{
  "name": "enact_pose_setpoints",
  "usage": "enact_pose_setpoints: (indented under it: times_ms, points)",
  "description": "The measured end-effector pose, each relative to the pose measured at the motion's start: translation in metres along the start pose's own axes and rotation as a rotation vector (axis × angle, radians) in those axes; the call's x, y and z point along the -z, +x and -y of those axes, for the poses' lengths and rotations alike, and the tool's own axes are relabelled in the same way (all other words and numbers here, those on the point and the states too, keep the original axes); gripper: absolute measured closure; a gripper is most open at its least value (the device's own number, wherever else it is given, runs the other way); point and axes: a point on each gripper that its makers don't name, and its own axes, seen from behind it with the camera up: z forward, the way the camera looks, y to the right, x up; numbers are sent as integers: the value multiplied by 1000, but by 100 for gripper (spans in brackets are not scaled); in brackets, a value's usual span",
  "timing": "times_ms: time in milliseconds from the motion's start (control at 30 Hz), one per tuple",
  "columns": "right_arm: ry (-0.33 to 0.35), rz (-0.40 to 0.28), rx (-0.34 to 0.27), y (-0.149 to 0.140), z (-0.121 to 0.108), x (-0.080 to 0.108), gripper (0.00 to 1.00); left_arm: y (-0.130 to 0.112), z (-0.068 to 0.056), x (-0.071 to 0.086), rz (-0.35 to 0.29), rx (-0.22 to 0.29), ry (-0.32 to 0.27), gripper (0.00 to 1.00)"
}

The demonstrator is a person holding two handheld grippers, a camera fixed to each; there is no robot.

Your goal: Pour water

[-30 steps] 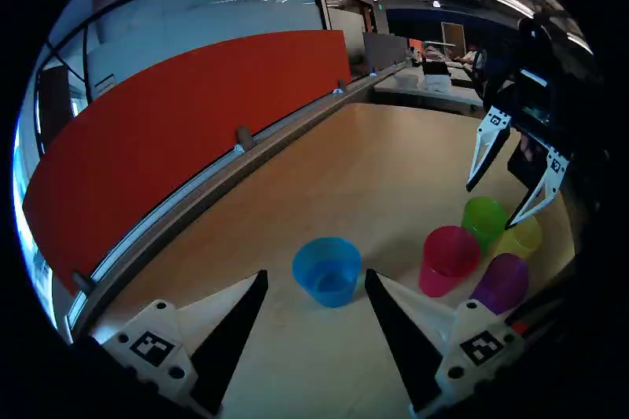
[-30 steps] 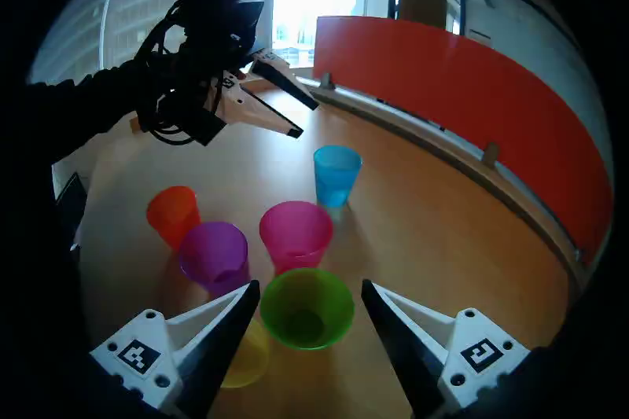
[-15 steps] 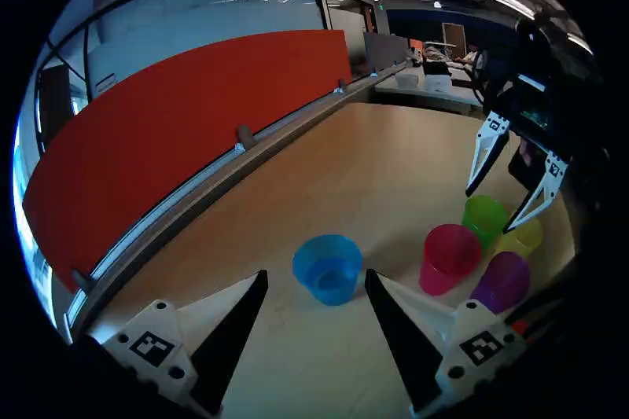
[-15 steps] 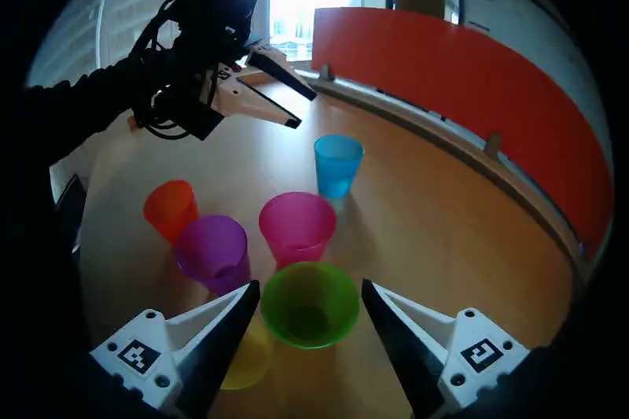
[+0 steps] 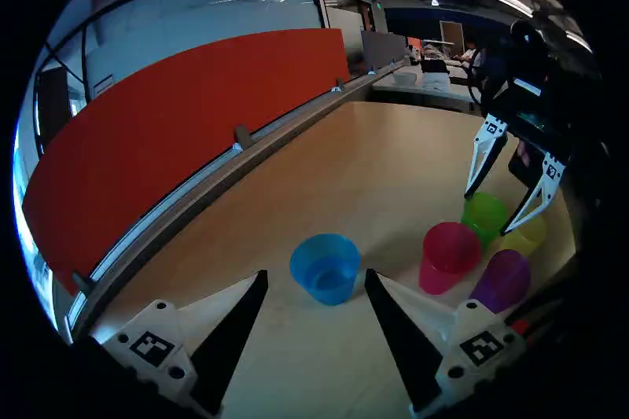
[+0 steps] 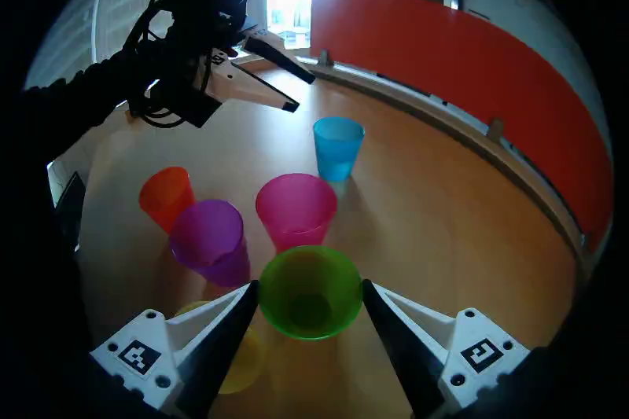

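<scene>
Fingers (image 6: 212,332) of right claw (image 6: 308,285) flank green cup (image 6: 310,305).

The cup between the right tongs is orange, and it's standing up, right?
Not orange: it is green. In the right gripper view the green cup stands upright between the right tongs; the orange cup is farther off, beside the purple cup.

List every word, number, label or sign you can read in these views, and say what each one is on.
No text is readable.
Square tags on the left gripper and right gripper: black-and-white code patterns, no letters or digits.
White notice on the glass wall: too small to read.
Blue cup and the other cups: plain, no print visible.
</scene>
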Motion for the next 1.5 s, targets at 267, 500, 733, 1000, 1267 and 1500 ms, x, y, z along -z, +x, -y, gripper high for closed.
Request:
enact_pose_setpoints:
  times_ms: [267, 500, 733, 1000, 1267, 1500]
  points:
    - [6, 6, -2, -1, 1, -3, 0, 0, -1, 0, -1, -1, 0, 8]
    - [8, 10, -5, -1, 1, -6, 0, 0, 1, 0, 1, -3, 1, 8]
    - [13, 14, -8, -3, 2, -7, 1, 0, 0, -3, 1, -6, 0, 8]
    - [17, 27, -11, -5, 2, -8, 3, 0, -1, -6, 2, -8, -1, 8]
    - [25, 24, -1, -5, 6, -6, 6, 2, -1, -5, 1, -10, 0, 8]
    - [31, -1, 2, 0, 7, -4, 6, 3, -1, -6, 4, -12, -2, 8]
